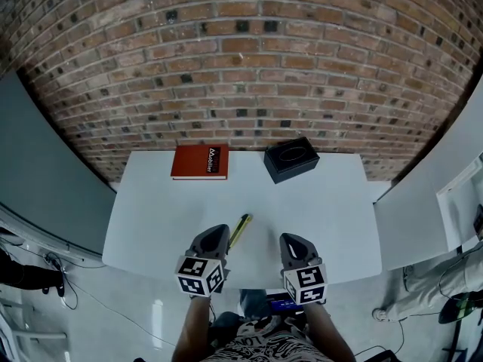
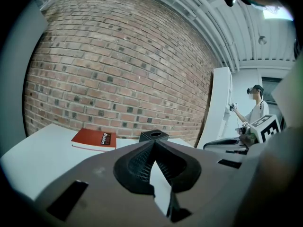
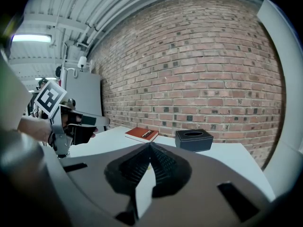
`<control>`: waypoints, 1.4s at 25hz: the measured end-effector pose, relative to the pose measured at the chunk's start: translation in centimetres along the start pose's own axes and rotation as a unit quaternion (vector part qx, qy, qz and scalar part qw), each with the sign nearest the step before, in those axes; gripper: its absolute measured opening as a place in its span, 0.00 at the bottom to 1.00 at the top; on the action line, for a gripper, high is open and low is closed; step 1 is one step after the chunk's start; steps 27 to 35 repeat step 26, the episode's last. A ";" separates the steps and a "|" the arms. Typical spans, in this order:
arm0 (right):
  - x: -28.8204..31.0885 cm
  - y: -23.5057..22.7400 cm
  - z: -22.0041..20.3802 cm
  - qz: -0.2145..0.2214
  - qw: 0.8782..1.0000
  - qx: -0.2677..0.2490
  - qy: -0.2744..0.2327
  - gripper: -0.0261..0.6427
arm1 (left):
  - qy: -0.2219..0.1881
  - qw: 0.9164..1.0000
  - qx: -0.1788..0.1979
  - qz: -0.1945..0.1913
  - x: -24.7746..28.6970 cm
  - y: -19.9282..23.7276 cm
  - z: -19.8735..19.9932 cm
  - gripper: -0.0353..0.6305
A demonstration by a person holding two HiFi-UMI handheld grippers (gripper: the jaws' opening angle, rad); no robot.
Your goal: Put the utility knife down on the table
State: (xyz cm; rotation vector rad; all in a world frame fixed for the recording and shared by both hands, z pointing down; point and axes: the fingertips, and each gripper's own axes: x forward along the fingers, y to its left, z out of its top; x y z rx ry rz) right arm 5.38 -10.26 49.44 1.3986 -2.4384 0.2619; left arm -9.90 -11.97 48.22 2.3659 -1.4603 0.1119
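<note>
Head view showed the white surface (image 1: 151,202) against a brick wall. A red book (image 1: 199,162) lay at the surface's 11 o'clock. Nearer the person, at 7 o'clock, the left gripper (image 1: 218,233) hovered over the front edge. Its jaws were closed tip to tip with nothing between them, as the left gripper view (image 2: 154,144) confirmed. The utility knife (image 1: 240,230), with a yellow-green body, lay flat on the surface. It was just beside the left gripper's tip at its 2 o'clock, with its long axis running toward 1 o'clock. Whether it touched the gripper could not be told. A black tissue box (image 1: 291,159) sat at the surface's 1 o'clock, well apart from the book. The right gripper (image 1: 291,240) hung at 5 o'clock, clear of the knife. Its jaws were likewise pressed together and empty in the right gripper view (image 3: 150,145). That view also caught the book (image 3: 141,134) and tissue box (image 3: 193,140) ahead at 12 o'clock.
</note>
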 end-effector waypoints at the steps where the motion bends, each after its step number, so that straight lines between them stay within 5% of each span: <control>1: 0.1 0.0 0.0 0.000 1.000 -0.001 0.001 0.04 | 0.000 1.000 -0.001 0.000 0.0 0.1 0.0 0.07; 35: 1.3 -0.7 -0.2 0.005 1.000 0.011 0.018 0.04 | 0.017 1.000 -0.014 0.005 1.3 1.3 -0.7 0.07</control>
